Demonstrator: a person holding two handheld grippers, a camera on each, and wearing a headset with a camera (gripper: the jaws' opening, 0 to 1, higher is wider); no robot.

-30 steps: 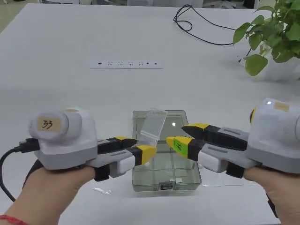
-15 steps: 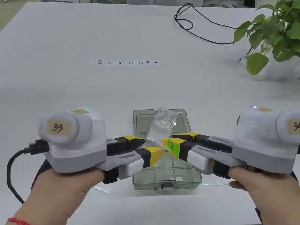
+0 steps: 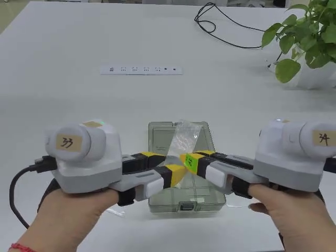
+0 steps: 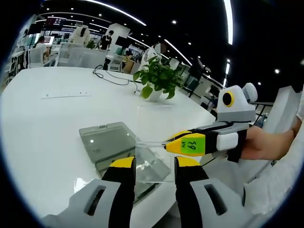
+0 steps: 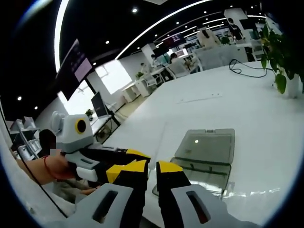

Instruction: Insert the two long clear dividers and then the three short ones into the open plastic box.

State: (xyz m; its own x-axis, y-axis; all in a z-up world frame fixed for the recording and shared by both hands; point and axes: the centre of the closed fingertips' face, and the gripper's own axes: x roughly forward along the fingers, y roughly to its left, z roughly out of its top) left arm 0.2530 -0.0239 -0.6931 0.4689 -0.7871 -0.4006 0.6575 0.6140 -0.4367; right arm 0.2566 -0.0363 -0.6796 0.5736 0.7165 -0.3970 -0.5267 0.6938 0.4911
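The open clear plastic box [image 3: 157, 199] lies on the white table near its front edge, lid [image 3: 160, 135] folded back. Above it a clear divider [image 3: 185, 137] stands tilted between both grippers. My left gripper [image 3: 165, 164] holds it across its width; in the left gripper view the divider [image 4: 154, 142] stands broadside between the left gripper's [image 4: 154, 165] yellow tips. My right gripper [image 3: 190, 159] comes in from the right, and in its own view the right gripper [image 5: 152, 167] is nearly closed on the sheet's edge. The box [image 5: 204, 149] lies beyond.
More clear dividers lie flat on the table at the box's left [image 3: 113, 212] and right [image 3: 242, 205]. A white power strip [image 3: 142, 70] sits mid-table. A black cable [image 3: 226, 32] and a potted plant [image 3: 304, 37] are at the far right.
My right gripper has moved left to the divider and gone from open to shut on its edge. Both hands have drawn closer together over the box, and the divider has tilted.
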